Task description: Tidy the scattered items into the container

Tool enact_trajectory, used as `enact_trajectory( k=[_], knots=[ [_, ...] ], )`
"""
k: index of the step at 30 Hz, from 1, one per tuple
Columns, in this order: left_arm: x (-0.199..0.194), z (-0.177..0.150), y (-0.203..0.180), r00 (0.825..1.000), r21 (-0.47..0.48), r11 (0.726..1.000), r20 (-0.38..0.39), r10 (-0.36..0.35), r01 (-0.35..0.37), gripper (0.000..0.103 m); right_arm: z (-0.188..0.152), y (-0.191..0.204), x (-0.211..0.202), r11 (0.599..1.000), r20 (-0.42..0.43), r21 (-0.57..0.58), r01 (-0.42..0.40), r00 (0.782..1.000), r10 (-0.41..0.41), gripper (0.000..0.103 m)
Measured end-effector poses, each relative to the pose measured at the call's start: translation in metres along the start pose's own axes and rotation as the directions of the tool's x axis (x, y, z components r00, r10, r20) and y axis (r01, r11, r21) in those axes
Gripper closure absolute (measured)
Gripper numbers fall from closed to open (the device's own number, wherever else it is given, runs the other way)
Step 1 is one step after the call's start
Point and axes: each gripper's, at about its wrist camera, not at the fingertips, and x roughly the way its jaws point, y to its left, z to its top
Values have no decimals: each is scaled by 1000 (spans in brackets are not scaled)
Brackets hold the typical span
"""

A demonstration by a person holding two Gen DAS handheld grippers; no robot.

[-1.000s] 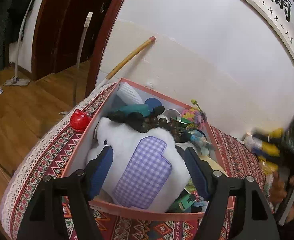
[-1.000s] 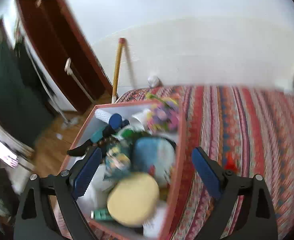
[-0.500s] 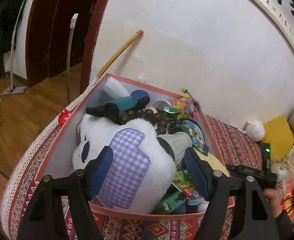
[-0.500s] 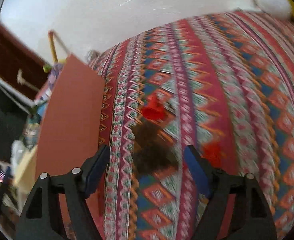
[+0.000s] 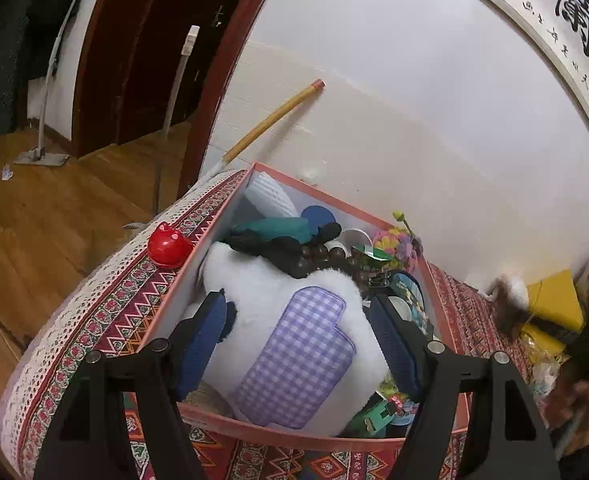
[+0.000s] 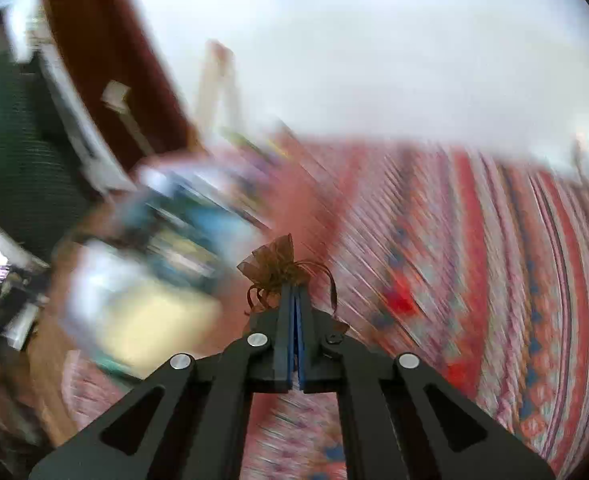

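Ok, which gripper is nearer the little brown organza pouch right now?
Right. The right gripper is shut on the brown pouch, pinching its lower part. The left gripper hangs open over the white plush in the box.

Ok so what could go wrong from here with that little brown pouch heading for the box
The right gripper pinches only the brown organza pouch by its edge, and the view is motion-blurred, so it could slip out. The box is heaped; the panda plush fills much of it, so the pouch may roll off.

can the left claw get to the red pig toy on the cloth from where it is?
Probably yes. The left claw is open and empty above the box; the red toy sits uncovered outside its left wall.
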Motion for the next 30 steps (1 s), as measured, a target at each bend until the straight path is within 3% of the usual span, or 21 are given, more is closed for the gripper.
enact_trajectory(
  k=[2,4,5,6,7,8,10,13,17,19,21,22,23,24,25,26,28,30],
  knots=[
    [-3,1,3,1000,-6,1000,6,-3,3,29,18,35,0,996,19,-60,-67,997,69,103],
    [-5,2,6,1000,-14,1000,16,-6,6,29,33,74,12,991,37,-124,-44,998,49,97],
    [-6,3,7,1000,-18,1000,20,-6,7,29,34,85,15,989,44,-147,-3,999,10,75],
    [-6,3,7,1000,-21,1000,22,-6,6,29,29,92,17,987,50,-158,37,998,-30,27],
    [-7,4,9,1000,-23,1000,21,-7,8,29,23,93,11,984,83,-150,95,993,-83,8],
    [-8,4,9,1000,-24,1000,21,-11,11,29,18,92,2,985,141,-124,123,984,-105,2],
    [-9,4,8,1000,-17,1000,22,-16,16,29,14,77,-8,992,142,-80,98,986,-86,2],
    [-13,3,-7,999,16,999,21,-45,45,29,-15,16,-37,995,153,80,55,986,-67,5],
    [-13,-7,-55,985,73,982,-17,-171,171,29,-86,-86,-64,939,90,333,82,989,-118,15],
    [-4,-20,-102,963,111,958,-74,-259,266,29,-135,-132,-80,885,64,462,56,993,-97,17],
    [13,-41,-170,938,193,922,-163,-307,335,29,-179,-177,-91,799,68,600,32,994,-91,17],
    [24,-54,-210,922,247,894,-202,-329,373,28,-195,-199,-93,713,15,698,59,995,-96,17],
    [39,-65,-244,909,284,871,-235,-343,402,28,-204,-216,-99,632,9,774,32,998,-62,17],
    [56,-73,-269,903,301,861,-265,-337,409,28,-206,-228,-102,592,58,805,-43,998,-7,17],
    [76,-78,-288,897,305,858,-297,-326,413,28,-202,-236,-105,587,101,803,-100,994,31,17],
    [109,-85,-308,889,296,864,-345,-300,407,28,-199,-240,-108,597,111,796,-104,993,24,17],
    [171,-95,-322,885,272,906,-425,-190,325,29,-188,-245,-120,634,117,771,-69,993,-34,17],
    [237,-106,-322,881,289,937,-472,-40,197,29,-181,-252,-126,647,123,760,-59,991,-54,17]
  ],
)
